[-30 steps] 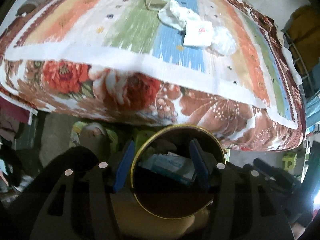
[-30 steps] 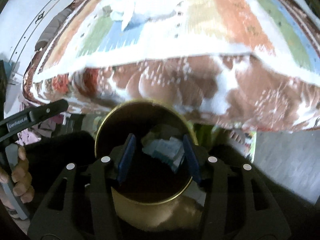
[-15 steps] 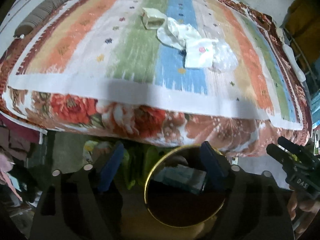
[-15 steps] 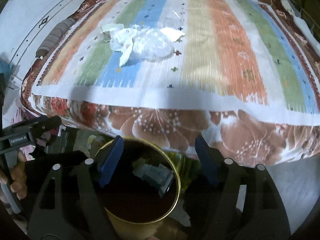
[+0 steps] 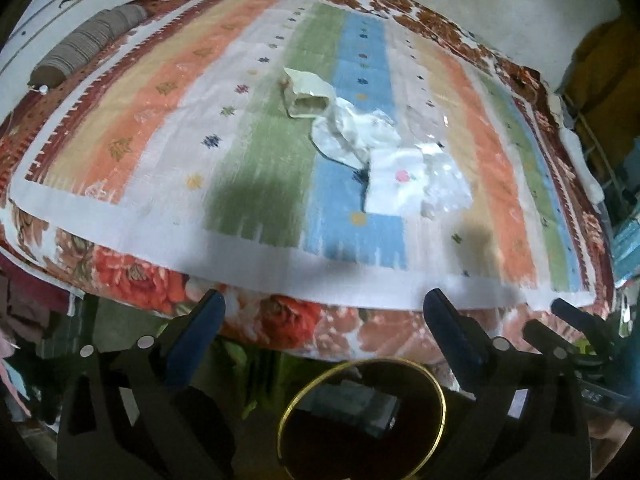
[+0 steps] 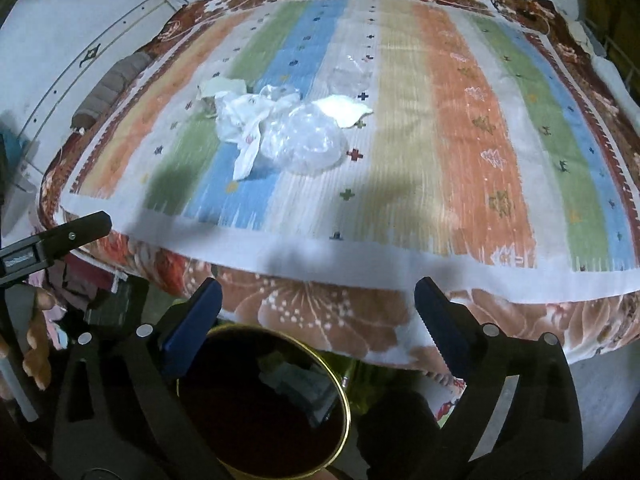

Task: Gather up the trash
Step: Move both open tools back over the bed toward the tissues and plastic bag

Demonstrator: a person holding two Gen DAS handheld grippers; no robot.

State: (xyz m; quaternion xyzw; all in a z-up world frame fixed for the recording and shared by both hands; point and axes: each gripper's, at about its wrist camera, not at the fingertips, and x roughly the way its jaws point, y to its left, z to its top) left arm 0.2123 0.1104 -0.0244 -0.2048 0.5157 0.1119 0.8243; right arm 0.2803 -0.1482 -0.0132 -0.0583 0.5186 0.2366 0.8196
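A pile of trash lies on the striped bedspread: a crumpled cream carton point(image 5: 306, 94), white wrappers point(image 5: 354, 134) and clear plastic point(image 5: 444, 184). The right wrist view shows the same white wrappers point(image 6: 244, 120) and clear plastic point(image 6: 304, 140). A gold-rimmed bin point(image 5: 362, 420) stands on the floor below the bed's edge, with paper trash inside; it also shows in the right wrist view point(image 6: 264, 404). My left gripper point(image 5: 324, 316) is open and empty above the bin. My right gripper point(image 6: 318, 304) is open and empty above the bin too.
The striped bedspread point(image 5: 260, 184) hangs over the bed's front edge with a floral border point(image 6: 320, 312). A grey rolled bolster point(image 5: 88, 48) lies at the far left. Clothes and clutter point(image 5: 24, 312) sit on the floor left of the bin.
Both grippers have opened wide and risen from inside the bin towards the bed. Paper trash now lies in the bin. The trash pile on the bed looks nearer.
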